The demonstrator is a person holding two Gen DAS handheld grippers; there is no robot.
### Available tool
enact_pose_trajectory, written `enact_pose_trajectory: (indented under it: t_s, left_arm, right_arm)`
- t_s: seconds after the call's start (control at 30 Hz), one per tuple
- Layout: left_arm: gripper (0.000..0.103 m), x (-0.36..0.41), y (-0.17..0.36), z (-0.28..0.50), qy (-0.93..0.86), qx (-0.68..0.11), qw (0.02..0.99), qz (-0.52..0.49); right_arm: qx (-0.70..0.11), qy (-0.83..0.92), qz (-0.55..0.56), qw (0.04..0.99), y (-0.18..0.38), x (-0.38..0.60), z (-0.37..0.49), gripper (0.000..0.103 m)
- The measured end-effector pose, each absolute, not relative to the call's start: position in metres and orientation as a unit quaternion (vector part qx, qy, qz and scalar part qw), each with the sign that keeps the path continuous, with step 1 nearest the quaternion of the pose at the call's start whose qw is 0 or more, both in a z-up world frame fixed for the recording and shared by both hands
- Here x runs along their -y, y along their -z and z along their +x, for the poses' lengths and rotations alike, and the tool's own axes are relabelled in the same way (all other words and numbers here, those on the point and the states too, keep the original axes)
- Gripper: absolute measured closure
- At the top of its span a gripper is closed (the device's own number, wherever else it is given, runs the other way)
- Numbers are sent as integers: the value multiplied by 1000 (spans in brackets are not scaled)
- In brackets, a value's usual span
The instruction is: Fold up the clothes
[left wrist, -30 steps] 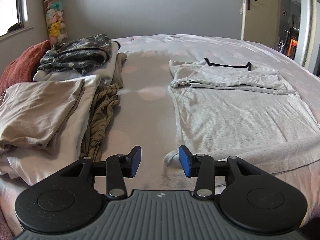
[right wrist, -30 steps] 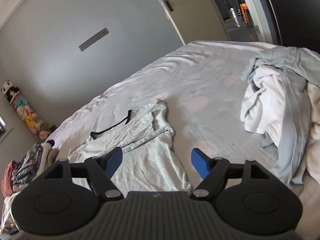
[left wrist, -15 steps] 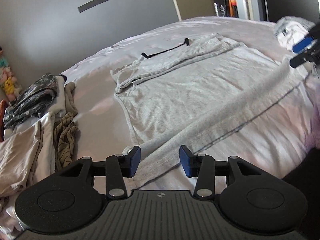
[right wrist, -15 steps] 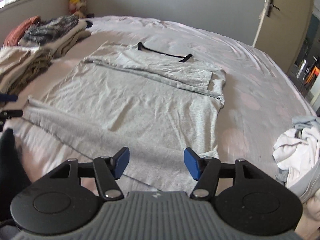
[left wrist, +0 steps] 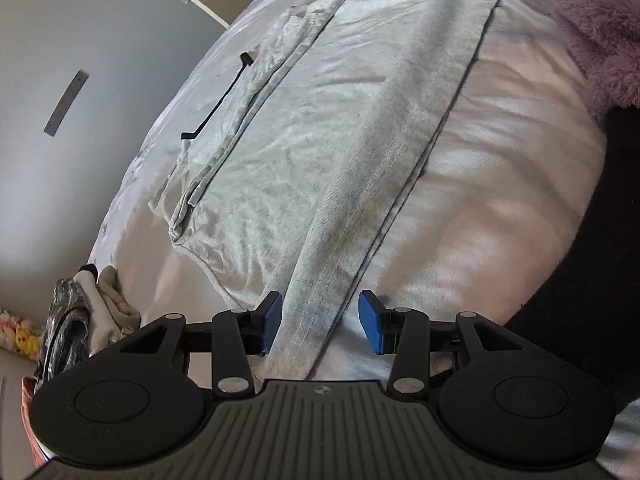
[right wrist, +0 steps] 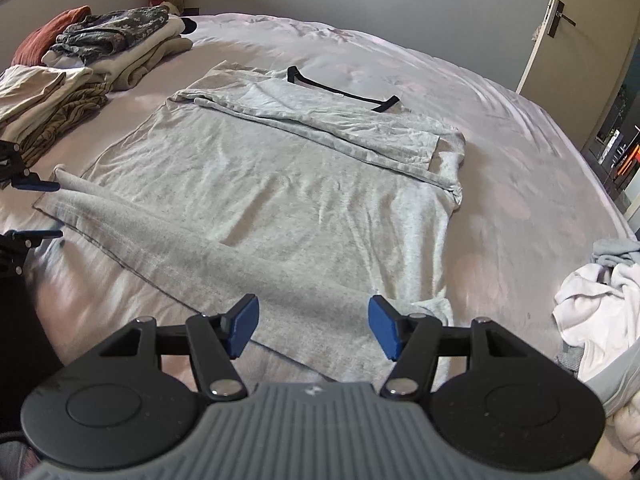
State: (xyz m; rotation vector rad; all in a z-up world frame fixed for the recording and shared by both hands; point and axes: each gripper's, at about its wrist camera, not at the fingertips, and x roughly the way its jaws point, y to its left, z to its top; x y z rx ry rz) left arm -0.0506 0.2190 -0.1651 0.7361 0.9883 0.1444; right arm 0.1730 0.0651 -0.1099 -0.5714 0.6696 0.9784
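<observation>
The left gripper (left wrist: 320, 328) has its blue fingers (left wrist: 270, 324) spread, one on each side of the turned-up hem band of a grey T-shirt (left wrist: 304, 148). The near finger sits right at the band's edge; neither visibly pinches the cloth. The right gripper (right wrist: 312, 328) also has its blue fingers (right wrist: 242, 326) spread, poised over the same hem band near the shirt's right corner, with fabric showing in the gap between them but not gripped.

The grey T-shirt (right wrist: 260, 184) lies flat on the bed (right wrist: 500, 128), in the middle of it, hem nearest and black-trimmed collar (right wrist: 340, 90) at the far end. Its sleeves are folded across the chest. The bed is covered by a pale, lightly wrinkled sheet.

On the far left of the bed sit stacks of folded clothes (right wrist: 80, 76) in beige, olive and a dark floral print. At the near right edge lies a loose heap of white and pale blue laundry (right wrist: 592, 296). Beyond the bed stand a grey wall and a door (right wrist: 576, 28) on the right.
</observation>
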Motion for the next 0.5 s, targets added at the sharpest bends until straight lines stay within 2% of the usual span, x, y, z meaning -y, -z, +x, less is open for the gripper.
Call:
enact_pose_trajectory:
  t_s: [0.13, 0.2, 0.33, 0.5]
  left_arm:
    - [63, -221, 168, -42, -32, -492, 792, 359]
    - [69, -223, 170, -37, -5, -510, 779, 365]
    - [70, -228, 178, -29, 29, -526, 765, 369]
    - [70, -246, 175, -25, 54, -529, 779, 331]
  right_arm:
    - [-316, -454, -255, 793, 110, -64, 175, 39]
    - [-318, -454, -252, 793, 110, -64, 176, 39]
    - [-327, -453, -236, 795, 110, -62, 181, 38]
    - [-334, -454, -219, 797, 109, -59, 186, 38]
